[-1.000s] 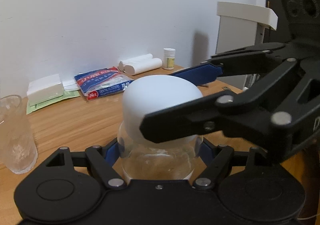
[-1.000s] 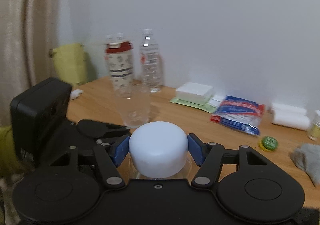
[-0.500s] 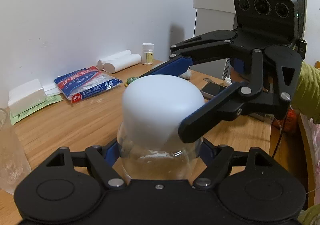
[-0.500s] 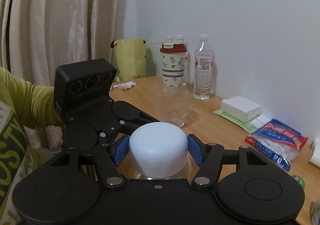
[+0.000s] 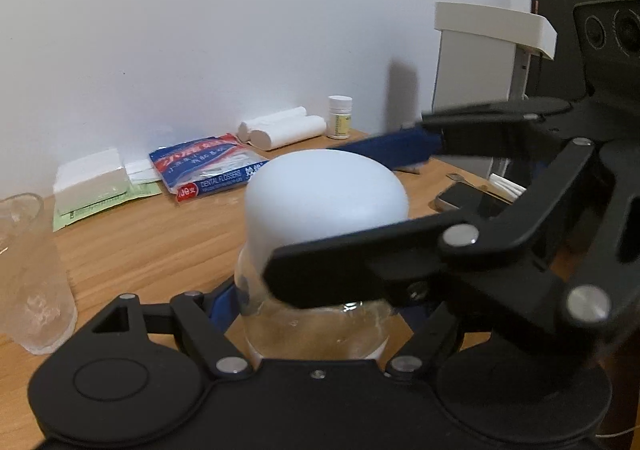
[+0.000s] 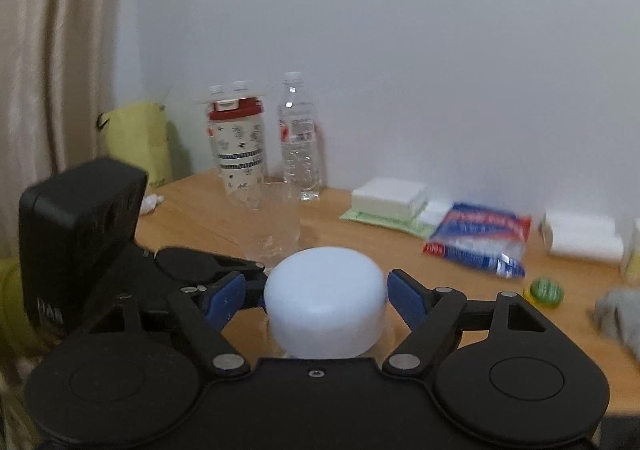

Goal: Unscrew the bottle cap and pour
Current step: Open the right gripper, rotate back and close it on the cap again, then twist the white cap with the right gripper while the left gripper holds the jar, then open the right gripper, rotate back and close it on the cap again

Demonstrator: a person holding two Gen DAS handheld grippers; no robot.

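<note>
A clear bottle [image 5: 316, 326] with a big white domed cap [image 5: 324, 198] stands upright on the wooden table. My left gripper [image 5: 316, 314] is shut on the bottle's clear body just below the cap. From the right, my right gripper [image 5: 320, 210] reaches around the cap, one black finger in front and one blue pad behind. In the right wrist view the cap [image 6: 326, 310] sits between the right gripper [image 6: 316, 300] pads, with a visible gap on the left side, so it is open. The left gripper's fingers [image 6: 208, 264] show below. An empty clear glass [image 6: 272, 218] stands just beyond the bottle.
Along the wall lie a dental flosser pack [image 5: 208, 166], a white box [image 5: 90, 178], white rolls [image 5: 280, 128] and a pill bottle [image 5: 339, 116]. A phone [image 5: 460, 198] lies at right. A water bottle [image 6: 300, 142] and a red-lidded tumbler [image 6: 238, 150] stand at back left.
Both grippers twisted in opposite directions half a second ago and have swung back. The right gripper's pads, pressed on the cap before, now stand slightly off it.
</note>
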